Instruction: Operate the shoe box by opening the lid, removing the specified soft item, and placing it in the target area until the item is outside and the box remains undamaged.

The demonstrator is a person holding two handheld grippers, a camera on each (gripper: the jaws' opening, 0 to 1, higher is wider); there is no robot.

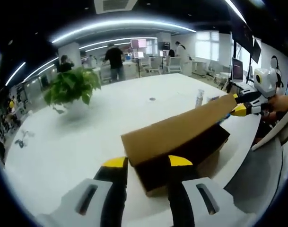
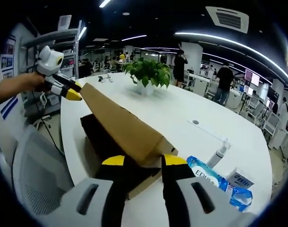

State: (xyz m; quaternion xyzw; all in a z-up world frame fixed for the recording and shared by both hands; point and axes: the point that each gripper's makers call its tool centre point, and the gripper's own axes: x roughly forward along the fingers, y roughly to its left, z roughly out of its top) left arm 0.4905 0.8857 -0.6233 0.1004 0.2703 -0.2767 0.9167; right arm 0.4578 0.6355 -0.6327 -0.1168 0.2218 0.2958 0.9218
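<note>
- Across a broad white table [image 1: 134,109] in an open-plan office, a brown cardboard shoe box [image 1: 191,156] sits near the edge, its lid [image 1: 179,132] lifted at a slant above the dark interior.
- Long strip lights curve over the ceiling, and people stand among desks and monitors at the far side of the room.
- On the table stand a leafy potted plant [image 1: 72,87], and, in the right gripper view, a small spray bottle [image 2: 218,153], a blue packet [image 2: 205,175] and a small white carton [image 2: 239,178].
- At one end of the box, the left gripper [image 1: 147,163] has its yellow-tipped jaws parted, standing on either side of the lid's corner; whether they press on the card cannot be told.
- At the opposite end, the right gripper [image 2: 144,161] has its jaws set apart in the same way about the other end of the lid, contact likewise unclear.
- Seen from the left gripper view, the right gripper [image 1: 243,104] reaches the lid's far end, a person's hand [image 1: 281,101] behind it.
- Seen from the right gripper view, the left gripper [image 2: 68,90] meets the far end of the lid, held by a bare forearm [image 2: 13,87].
- Beneath the lid the box's inside is in shadow, and any contents cannot be made out.
- Grey mesh chair backs [image 2: 35,175] crowd the table's near edge, cut off by the frame.
</note>
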